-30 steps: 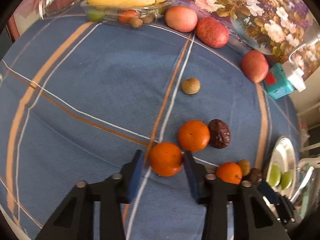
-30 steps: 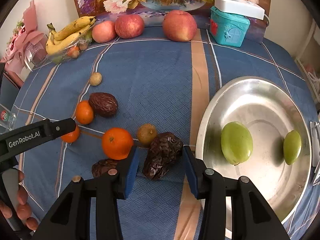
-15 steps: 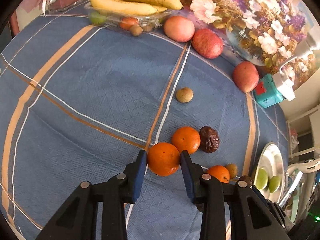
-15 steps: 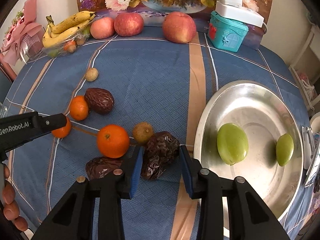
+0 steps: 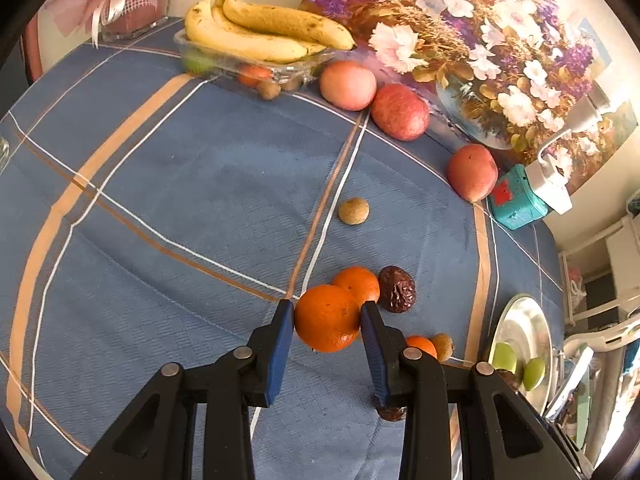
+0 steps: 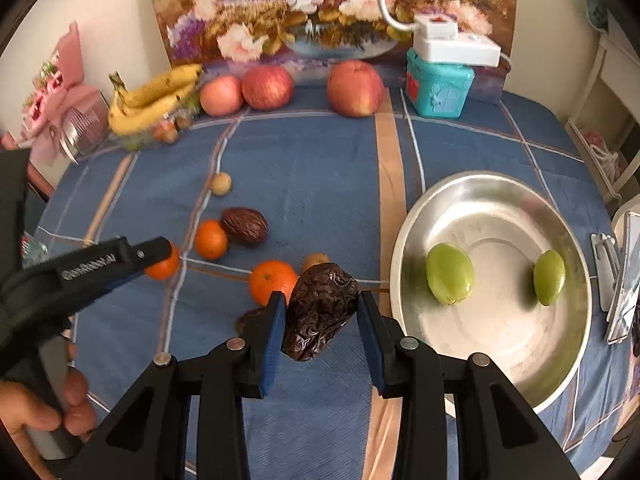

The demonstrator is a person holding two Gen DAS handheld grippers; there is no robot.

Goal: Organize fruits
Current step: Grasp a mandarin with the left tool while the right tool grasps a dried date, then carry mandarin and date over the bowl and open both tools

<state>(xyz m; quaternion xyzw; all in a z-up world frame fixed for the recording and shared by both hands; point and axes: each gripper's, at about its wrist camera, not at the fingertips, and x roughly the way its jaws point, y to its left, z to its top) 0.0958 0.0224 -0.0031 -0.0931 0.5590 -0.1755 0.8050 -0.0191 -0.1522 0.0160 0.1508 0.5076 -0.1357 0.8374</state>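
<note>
My left gripper (image 5: 327, 316) is shut on an orange (image 5: 327, 318) and holds it above the blue cloth; it also shows in the right wrist view (image 6: 160, 258). My right gripper (image 6: 321, 306) is shut on a wrinkled dark date (image 6: 318, 316), lifted beside the steel bowl (image 6: 500, 196). The bowl holds two green fruits (image 6: 450, 274). On the cloth lie another orange (image 5: 357, 283), a dark date (image 5: 397, 289), a third orange (image 6: 272, 282) and a small brown fruit (image 5: 353, 211).
Three apples (image 5: 400, 112) line the back by the flower painting. A clear tray with bananas (image 5: 260, 36) stands at the back left. A teal box (image 6: 438, 86) with a white charger sits back right. A phone stand (image 6: 622, 280) is right of the bowl.
Both grippers closed on their fruit and lifted: the left raised the orange off the cloth, the right raised the date. Both cameras now sit higher.
</note>
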